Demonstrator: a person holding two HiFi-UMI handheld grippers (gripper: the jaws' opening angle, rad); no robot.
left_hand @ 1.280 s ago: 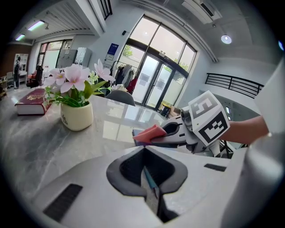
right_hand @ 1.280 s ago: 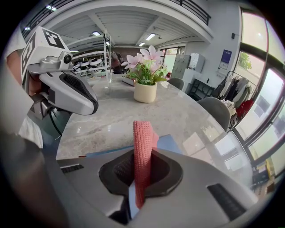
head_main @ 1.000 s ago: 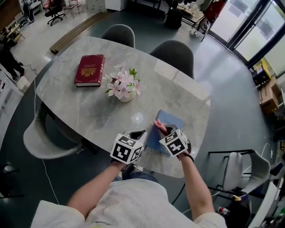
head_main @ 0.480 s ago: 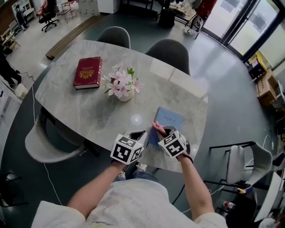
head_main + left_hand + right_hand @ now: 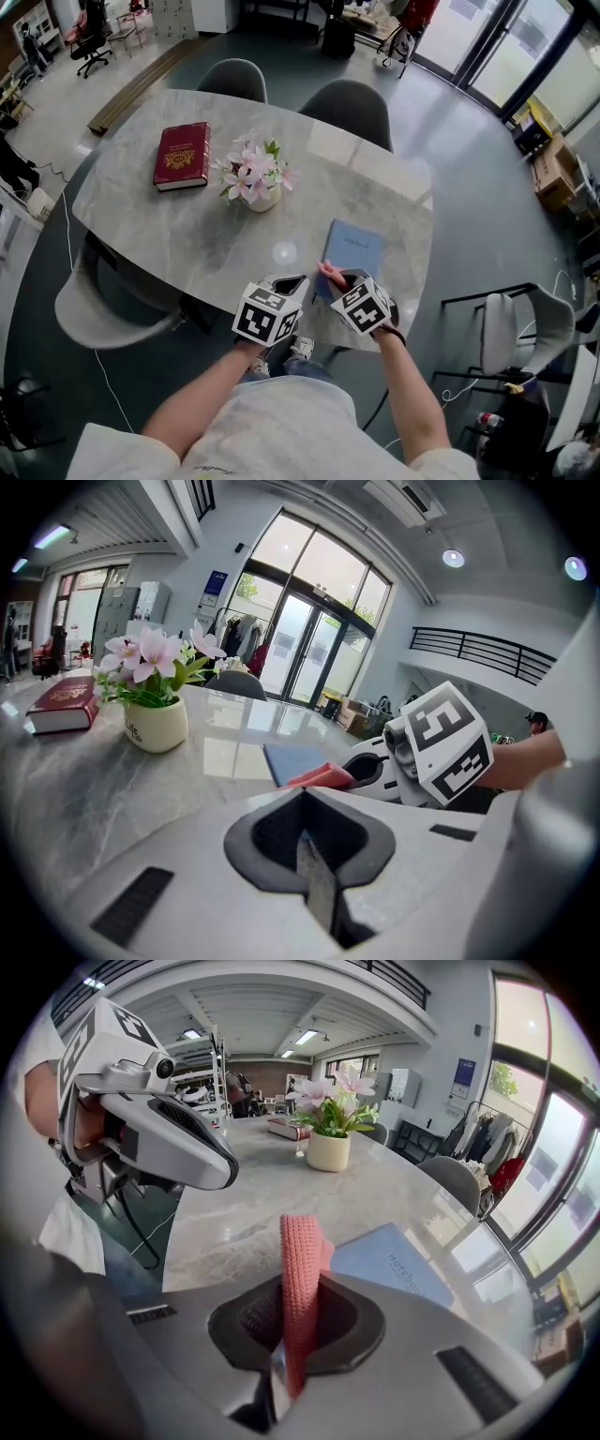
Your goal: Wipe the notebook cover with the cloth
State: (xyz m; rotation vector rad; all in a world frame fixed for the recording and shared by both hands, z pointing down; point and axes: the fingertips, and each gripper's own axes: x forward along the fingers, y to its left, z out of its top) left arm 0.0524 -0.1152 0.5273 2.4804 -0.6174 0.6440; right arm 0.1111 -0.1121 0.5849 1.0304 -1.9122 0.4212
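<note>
A blue notebook [image 5: 352, 249] lies flat near the table's front right edge; it also shows as notebook [image 5: 392, 1264] and notebook [image 5: 292, 759]. My right gripper [image 5: 335, 278] is shut on a pink cloth [image 5: 329, 274], which hangs at the notebook's near left corner. In the right gripper view the cloth [image 5: 300, 1274] stands up between the jaws of my right gripper [image 5: 292, 1349]. My left gripper [image 5: 287, 284] hovers just left of it, shut with nothing in it. The left gripper view shows its own jaws pressed together at left gripper [image 5: 315, 878], with the cloth [image 5: 323, 777] beyond.
A vase of pink flowers [image 5: 257, 178] stands mid-table and a dark red book [image 5: 182, 154] lies at the far left. Two grey chairs [image 5: 350, 105] are tucked in at the far side, another chair [image 5: 89, 305] at the near left. The table edge [image 5: 323, 345] runs just under my grippers.
The right gripper with the cloth has drawn back towards me, from over the notebook's cover to its near left corner. The left gripper has stayed put.
</note>
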